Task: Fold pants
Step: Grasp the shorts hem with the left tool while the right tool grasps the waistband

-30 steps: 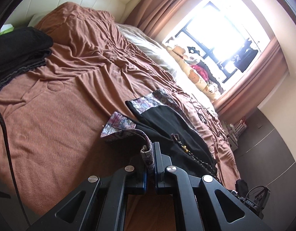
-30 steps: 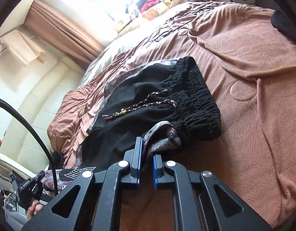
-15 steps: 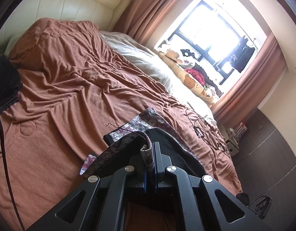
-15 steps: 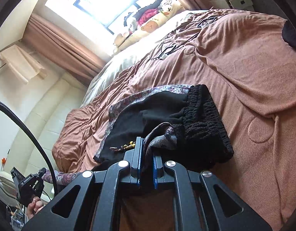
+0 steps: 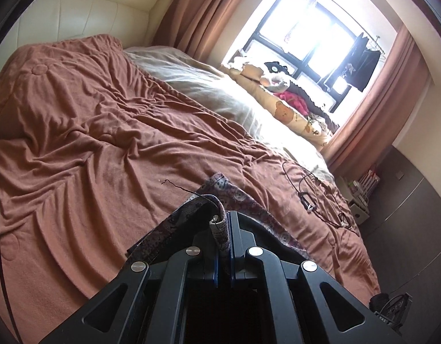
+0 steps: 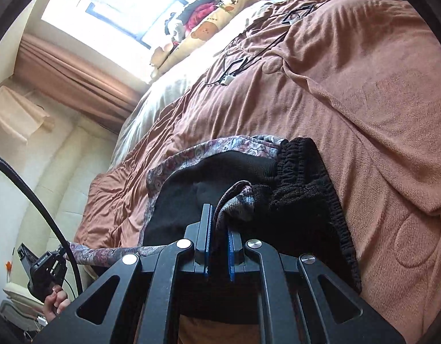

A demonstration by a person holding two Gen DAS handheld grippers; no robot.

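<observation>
The pants (image 6: 229, 177) are black with a patterned purple-grey trim and a ruched black waistband; they lie on the brown bedspread (image 6: 349, 91). My right gripper (image 6: 219, 223) is shut on a bunched fold of patterned and black fabric next to the waistband. My left gripper (image 5: 224, 223) is shut on the patterned trim edge (image 5: 220, 229) and holds it lifted over the bed. The trim (image 5: 249, 203) runs away beneath it. The left gripper also shows in the right wrist view (image 6: 45, 266), with trim stretched toward it.
The brown bedspread (image 5: 91, 143) covers most of the bed, with a pale sheet (image 5: 214, 94) beyond it. Black cables (image 5: 306, 197) lie on the bed to the right. Plush toys and clothes (image 5: 289, 106) line the window. A dark cabinet wall (image 5: 406, 200) stands at right.
Both grippers have lifted and carried the held pants edges forward along the bed. The folded black clothes at left have left the left wrist view. Less of the pants shows in front of each gripper.
</observation>
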